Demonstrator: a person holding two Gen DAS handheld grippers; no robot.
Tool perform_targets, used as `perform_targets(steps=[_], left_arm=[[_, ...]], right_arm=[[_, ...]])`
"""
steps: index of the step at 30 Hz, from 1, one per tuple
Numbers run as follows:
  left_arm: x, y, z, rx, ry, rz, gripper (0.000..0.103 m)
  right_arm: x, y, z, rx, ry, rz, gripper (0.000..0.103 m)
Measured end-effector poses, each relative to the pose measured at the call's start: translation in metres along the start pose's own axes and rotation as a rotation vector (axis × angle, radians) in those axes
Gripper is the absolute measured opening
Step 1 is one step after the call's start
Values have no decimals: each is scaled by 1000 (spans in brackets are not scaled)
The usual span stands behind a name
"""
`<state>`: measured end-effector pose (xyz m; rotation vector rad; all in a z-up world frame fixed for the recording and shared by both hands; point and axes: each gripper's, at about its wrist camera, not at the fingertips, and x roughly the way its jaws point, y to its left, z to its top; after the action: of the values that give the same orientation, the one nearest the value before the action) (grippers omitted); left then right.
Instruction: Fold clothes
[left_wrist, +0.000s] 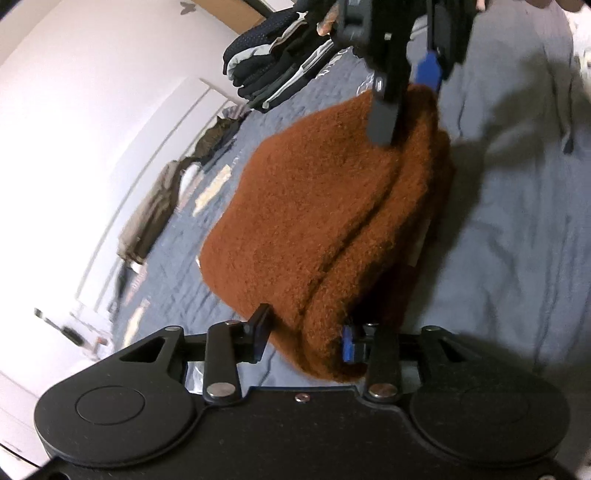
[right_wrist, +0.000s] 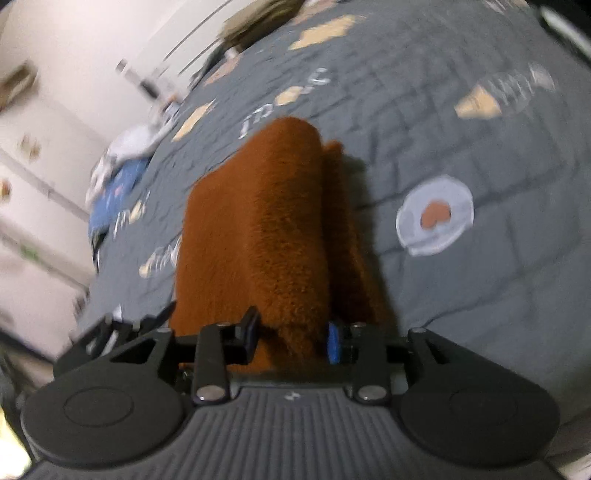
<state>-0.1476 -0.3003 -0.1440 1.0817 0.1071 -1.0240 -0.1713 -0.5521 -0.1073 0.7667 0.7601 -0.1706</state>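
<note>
Left gripper (left_wrist: 304, 338): your jaws clamp the rust sweater (left_wrist: 314, 206) fold.
Right gripper (right_wrist: 293, 338): jaws grip its other end.
Bed (left_wrist: 517, 240): open quilt to your right.

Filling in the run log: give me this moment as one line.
task: fold clothes | left hand-held gripper: shut on rust sweater | right hand-held gripper: shut on rust sweater | sweater folded, over grey quilt

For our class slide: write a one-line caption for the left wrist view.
Left gripper and right gripper clamp opposite ends of a folded rust-brown sweater over a grey quilt.
</note>
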Motion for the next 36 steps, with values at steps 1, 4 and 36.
perform_targets(steps=[1, 4, 36], left_arm=[[-3, 4, 0, -25, -1, -22, 48], [-12, 24, -1, -156, -25, -110, 57], [11, 132, -44, -1122, -176, -693, 44]], right_arm=[[-8, 2, 2, -22, -9, -4, 36], [-25, -1, 7, -33, -63, 13, 39], [18, -28, 55, 124, -123, 364, 44]])
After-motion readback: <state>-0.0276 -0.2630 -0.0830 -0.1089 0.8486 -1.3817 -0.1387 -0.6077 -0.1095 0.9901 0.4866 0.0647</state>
